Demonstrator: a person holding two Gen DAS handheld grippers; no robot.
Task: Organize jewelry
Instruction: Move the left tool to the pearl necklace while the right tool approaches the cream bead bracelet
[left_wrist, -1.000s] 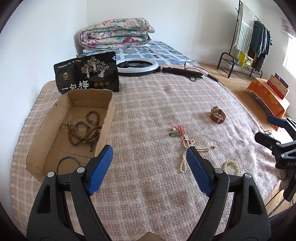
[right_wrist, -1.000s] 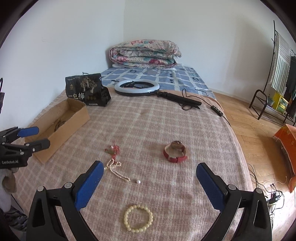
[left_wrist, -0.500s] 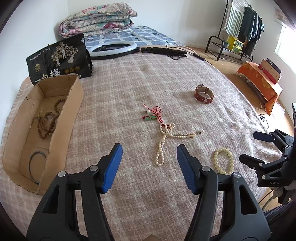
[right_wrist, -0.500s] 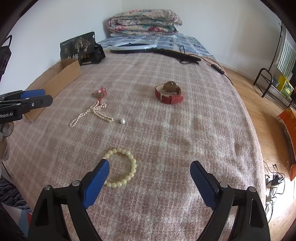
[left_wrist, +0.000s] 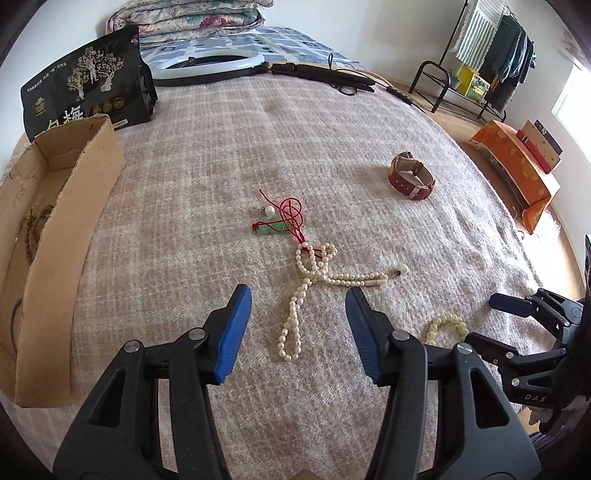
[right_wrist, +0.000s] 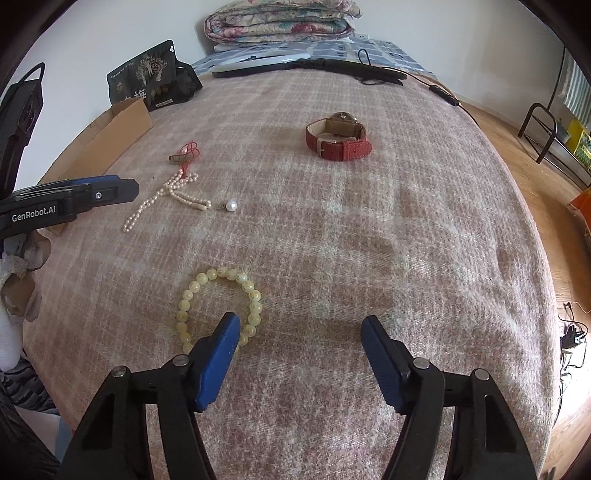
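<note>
A pearl necklace (left_wrist: 306, 288) lies on the pink plaid blanket, its lower loop just ahead of my left gripper (left_wrist: 298, 295), whose jaws are closing with nothing pressed between them. A red-corded green pendant (left_wrist: 280, 225) and a red watch (left_wrist: 410, 177) lie farther back. In the right wrist view, a yellow bead bracelet (right_wrist: 218, 306) lies under the left finger of my right gripper (right_wrist: 300, 325). Its jaws are closing too and grip nothing. A loose pearl (right_wrist: 231, 205) and the watch (right_wrist: 338, 138) lie beyond. The cardboard box (left_wrist: 70, 206) at left holds brown beads (left_wrist: 35, 225).
A black printed bag (left_wrist: 83, 96) stands behind the box. A ring light (left_wrist: 207, 66) with its black stand and cable lies at the far end, before folded quilts (right_wrist: 280, 18). The bed drops off at right to a wooden floor with a clothes rack (left_wrist: 476, 55).
Both grippers have come down toward the blanket and their jaws have narrowed. The left now hovers over the pearl necklace; the right's left finger now overlaps the yellow bracelet.
</note>
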